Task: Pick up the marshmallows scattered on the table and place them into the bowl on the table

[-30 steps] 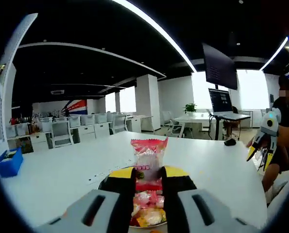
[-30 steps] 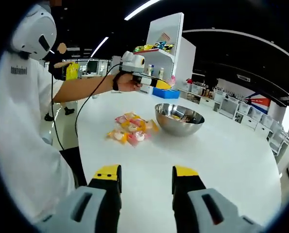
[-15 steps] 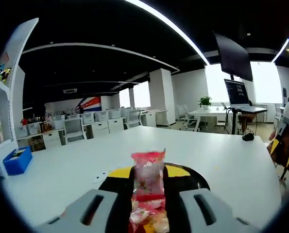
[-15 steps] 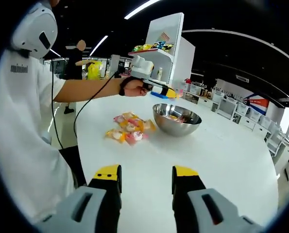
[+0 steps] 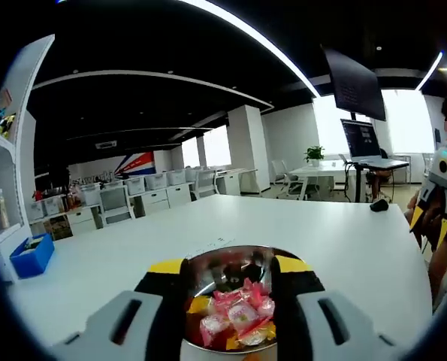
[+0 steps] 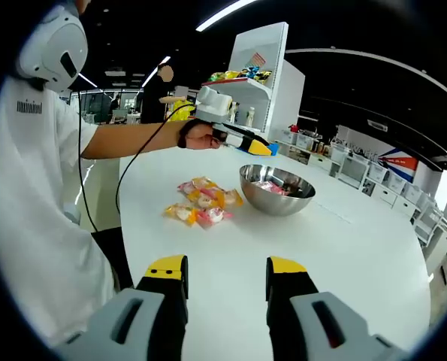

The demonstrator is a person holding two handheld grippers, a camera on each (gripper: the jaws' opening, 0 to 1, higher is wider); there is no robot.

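Left gripper (image 5: 231,274) has its jaws spread apart and empty, straddling the steel bowl (image 5: 231,301) directly below and between them. Bowl holds wrapped marshmallows in bowl (image 5: 234,320) (pink and yellow wrappers), sitting just inside the near rim. Left gripper view also shows a blue bin (image 5: 31,254) far off to the left of the jaws on the white table (image 5: 343,248).

Right gripper (image 6: 227,274) is parted, nothing between the jaws, hovering over bare table. Its view gives the wider layout: the bowl well ahead and slightly right of the jaws, a loose pile of marshmallows (image 6: 202,203) ahead-left, just beside the bowl on the tabletop. The person's hand (image 6: 199,135) holds the left gripper above the bowl's far-left side. White shelf unit (image 6: 261,68) stands behind.
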